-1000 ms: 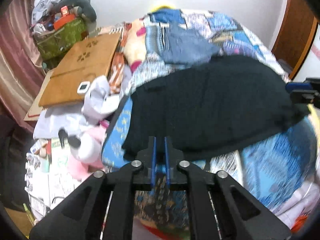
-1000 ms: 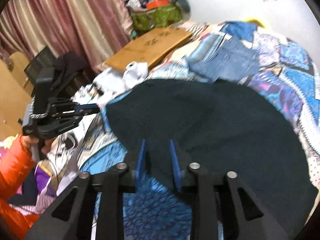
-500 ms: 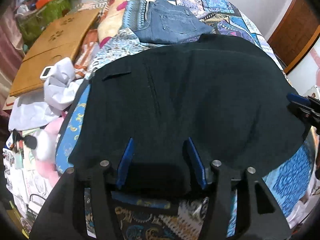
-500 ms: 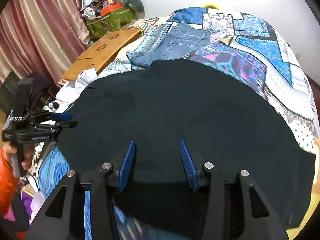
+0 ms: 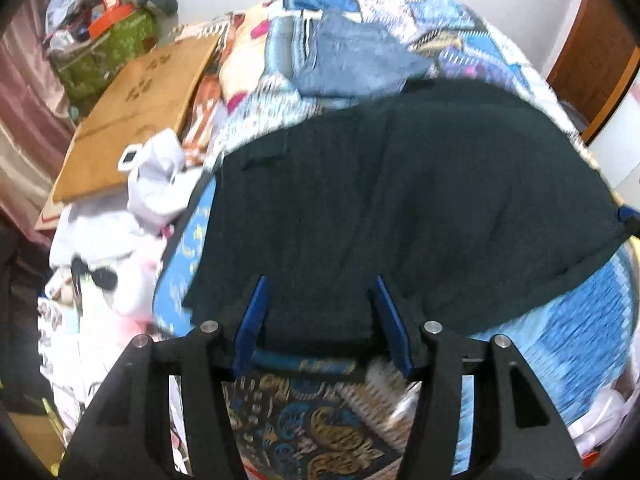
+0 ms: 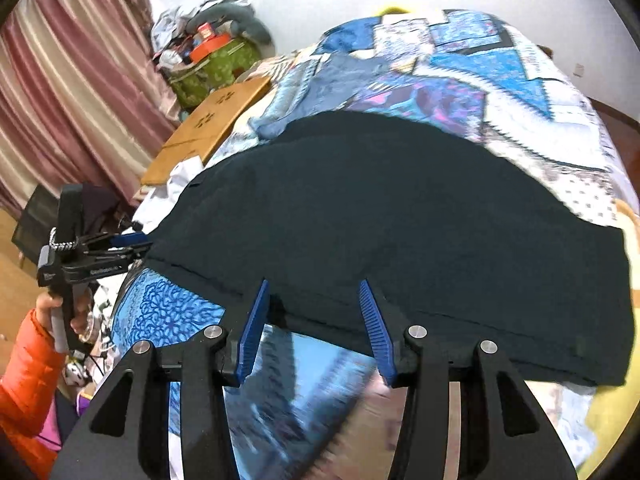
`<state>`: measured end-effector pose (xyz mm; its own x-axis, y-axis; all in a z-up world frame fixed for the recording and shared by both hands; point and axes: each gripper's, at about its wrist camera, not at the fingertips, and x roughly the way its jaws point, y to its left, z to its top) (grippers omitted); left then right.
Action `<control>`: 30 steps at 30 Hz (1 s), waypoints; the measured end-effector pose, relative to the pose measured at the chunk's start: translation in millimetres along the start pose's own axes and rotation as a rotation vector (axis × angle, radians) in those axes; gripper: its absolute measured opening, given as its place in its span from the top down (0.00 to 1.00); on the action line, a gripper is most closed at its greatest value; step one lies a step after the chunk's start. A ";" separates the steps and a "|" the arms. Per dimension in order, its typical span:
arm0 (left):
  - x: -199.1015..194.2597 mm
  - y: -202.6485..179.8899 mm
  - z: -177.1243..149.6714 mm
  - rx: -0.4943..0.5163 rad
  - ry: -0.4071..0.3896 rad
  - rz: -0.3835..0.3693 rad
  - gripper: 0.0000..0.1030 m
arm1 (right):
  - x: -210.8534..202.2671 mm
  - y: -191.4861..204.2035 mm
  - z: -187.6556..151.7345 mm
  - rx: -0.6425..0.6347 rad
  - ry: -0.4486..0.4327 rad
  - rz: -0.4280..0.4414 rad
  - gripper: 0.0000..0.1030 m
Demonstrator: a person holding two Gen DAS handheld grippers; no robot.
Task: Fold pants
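From the left wrist camera, the left gripper point(image 5: 320, 312) stood with its blue-padded jaws spread wide, the near hem of the dark, almost black fabric pants point(image 5: 400, 208) lying between them but not pinched. The pants lay spread flat across the blue patchwork bedspread point(image 5: 592, 312), and a folded pair of blue denim jeans point(image 5: 352, 60) sat beyond them. A wooden lap board point(image 5: 136, 112) and crumpled white cloth point(image 5: 156, 176) lay off the left side. The picture was blurred, so whether the pads touched the cloth was hard to say.

From the right wrist camera, the right gripper point(image 6: 316, 320) was likewise wide open at the near edge of the pants point(image 6: 400, 220), grasping nothing. The left gripper point(image 6: 132, 242) showed at the garment's far left corner, held by a hand in an orange sleeve point(image 6: 24, 360).

The step looked like a release after laying the pants flat. The next move would probably call for pinching an edge with both grippers and carrying it across to make a fold.
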<state>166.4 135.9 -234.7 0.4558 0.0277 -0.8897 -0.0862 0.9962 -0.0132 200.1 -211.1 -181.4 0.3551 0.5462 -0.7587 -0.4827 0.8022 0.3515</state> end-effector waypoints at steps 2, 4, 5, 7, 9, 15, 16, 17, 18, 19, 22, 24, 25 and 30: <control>-7.1 -4.2 21.0 -0.018 -0.033 -0.034 0.39 | -13.9 -21.0 0.8 0.039 -0.045 -0.042 0.54; -8.9 -11.3 45.6 -0.033 -0.061 -0.050 0.33 | -23.3 -43.8 0.0 0.083 -0.090 -0.108 0.44; -8.1 -16.1 57.2 -0.035 -0.071 -0.055 0.31 | -27.1 -56.8 -0.7 0.107 -0.106 -0.150 0.44; -3.7 -28.5 81.8 -0.027 -0.084 -0.071 0.30 | -31.7 -80.4 -1.5 0.153 -0.120 -0.190 0.44; 6.7 -43.7 105.2 -0.011 -0.087 -0.087 0.26 | -36.5 -101.9 -1.9 0.198 -0.131 -0.228 0.44; 62.2 -84.7 152.3 0.024 0.000 -0.117 0.25 | -55.1 -142.3 -16.8 0.302 -0.151 -0.315 0.44; 75.7 -92.3 155.2 0.034 0.033 -0.110 0.25 | -57.1 -146.8 -21.0 0.324 -0.143 -0.315 0.44; 86.0 -97.0 154.5 0.043 0.061 -0.104 0.25 | -58.5 -149.2 -23.8 0.338 -0.138 -0.315 0.44; 95.2 -102.5 152.1 0.053 0.090 -0.097 0.24 | -60.5 -152.4 -28.6 0.355 -0.133 -0.317 0.44; 100.5 -104.4 145.6 0.052 0.093 -0.089 0.24 | -62.9 -152.3 -32.9 0.367 -0.130 -0.321 0.44; 91.5 -100.5 131.5 0.045 0.064 -0.089 0.20 | -68.7 -154.3 -44.0 0.402 -0.124 -0.327 0.41; 82.7 -96.3 119.8 0.052 0.065 -0.106 0.20 | -71.7 -154.8 -48.6 0.423 -0.133 -0.323 0.36; 79.5 -94.9 115.4 0.056 0.067 -0.108 0.19 | -72.9 -155.5 -50.4 0.433 -0.136 -0.321 0.35; 61.3 -89.0 91.2 0.024 0.060 -0.121 0.19 | -77.8 -157.6 -61.5 0.493 -0.165 -0.303 0.31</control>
<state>282.8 56.5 -246.5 0.4079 -0.0973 -0.9078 -0.0123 0.9936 -0.1121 199.3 -394.8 -211.5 0.5572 0.2743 -0.7838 0.0735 0.9239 0.3756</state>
